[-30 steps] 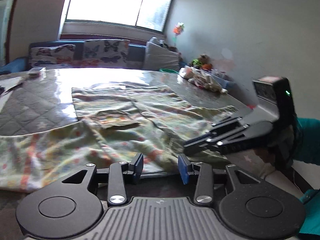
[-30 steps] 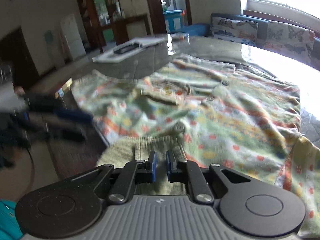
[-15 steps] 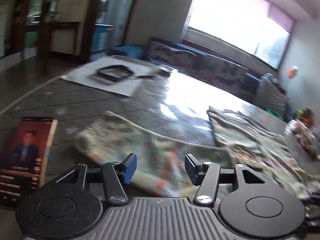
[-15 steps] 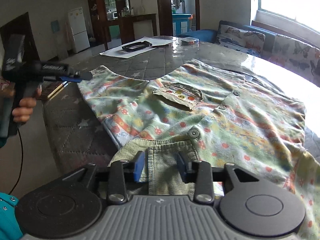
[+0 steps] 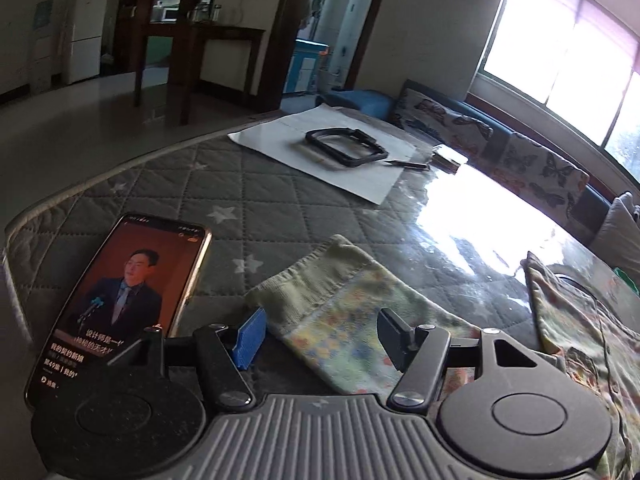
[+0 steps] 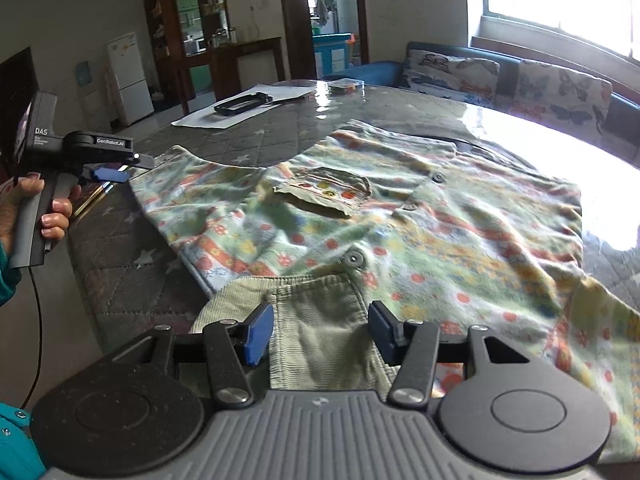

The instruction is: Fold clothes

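Observation:
A green flowered child's shirt (image 6: 400, 224) lies spread flat on the quilted table, buttons and chest pocket (image 6: 324, 194) up. My right gripper (image 6: 320, 330) is open, its jaws on either side of the ribbed green collar (image 6: 316, 320) at the near edge. My left gripper (image 5: 320, 338) is open over the sleeve (image 5: 340, 312), whose ribbed cuff (image 5: 308, 280) points away. In the right wrist view the left gripper (image 6: 120, 170) sits at the sleeve end on the left, held by a hand.
A lit phone (image 5: 120, 300) lies left of the sleeve near the table edge (image 5: 80, 192). A white paper (image 5: 332, 156) with a black frame (image 5: 346, 146) lies farther back. A butterfly-print sofa (image 6: 504, 76) stands behind the table.
My left gripper has swung from the shirt's body over to the sleeve end and opened wider. My right gripper has opened from nearly shut around the collar.

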